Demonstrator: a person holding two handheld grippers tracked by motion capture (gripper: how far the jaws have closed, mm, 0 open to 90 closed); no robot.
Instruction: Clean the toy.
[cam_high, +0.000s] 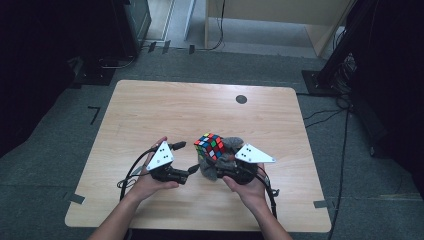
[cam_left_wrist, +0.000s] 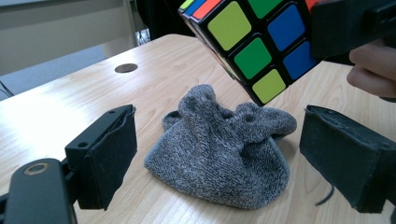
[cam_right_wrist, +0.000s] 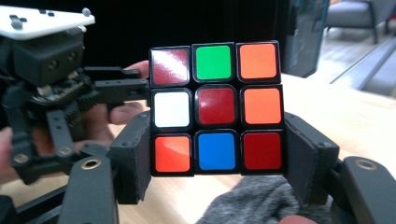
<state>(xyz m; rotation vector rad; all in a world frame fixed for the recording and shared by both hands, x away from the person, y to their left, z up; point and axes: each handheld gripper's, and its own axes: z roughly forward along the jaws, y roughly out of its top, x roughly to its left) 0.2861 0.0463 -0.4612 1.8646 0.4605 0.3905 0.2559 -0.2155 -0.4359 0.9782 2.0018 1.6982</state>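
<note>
A scrambled Rubik's cube (cam_high: 210, 144) hangs a little above the table, and my right gripper (cam_high: 216, 156) is shut on it. In the right gripper view both pads press the sides of the cube (cam_right_wrist: 217, 109), whose red, green, orange, white and blue face looks at the camera. Under the cube a grey knitted pouch (cam_high: 209, 171) lies slumped on the wood. My left gripper (cam_high: 186, 158) stands open just left of it. In the left gripper view the pouch (cam_left_wrist: 219, 158) sits ahead between the wide jaws, untouched, with the cube (cam_left_wrist: 252, 42) above it.
The wooden table (cam_high: 165, 110) carries a small dark round disc (cam_high: 241, 99) near its far edge. Beyond the table are a grey floor, cables and dark stands. Both hands rest near the table's front edge.
</note>
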